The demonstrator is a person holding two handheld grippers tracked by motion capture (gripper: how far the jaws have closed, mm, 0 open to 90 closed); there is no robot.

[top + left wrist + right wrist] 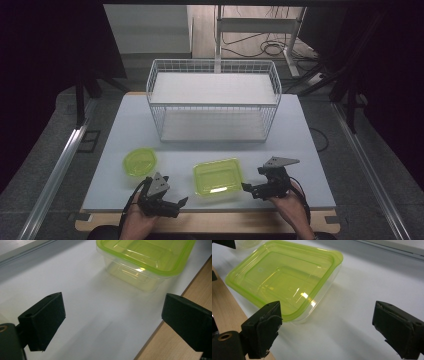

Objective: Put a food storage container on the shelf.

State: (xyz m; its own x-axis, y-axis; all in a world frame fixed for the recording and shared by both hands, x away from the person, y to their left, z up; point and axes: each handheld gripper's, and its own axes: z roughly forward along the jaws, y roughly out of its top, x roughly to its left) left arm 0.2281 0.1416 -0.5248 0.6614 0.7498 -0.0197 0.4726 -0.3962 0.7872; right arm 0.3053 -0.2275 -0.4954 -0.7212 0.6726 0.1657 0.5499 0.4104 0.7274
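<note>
A rectangular clear container with a green lid stands near the front of the white table, between my two grippers. My left gripper lies at the front edge, left of the container, jaws pointing at it; in its own view the left gripper is open, with the container ahead and apart. My right gripper sits just right of the container, open as well. In the right gripper view the right gripper has bare table between its jaws, with the container ahead and to the left.
A round green-lidded container sits left of the rectangular one. A white wire basket with a shelf stands at the back of the white table. A wooden strip runs along the front edge.
</note>
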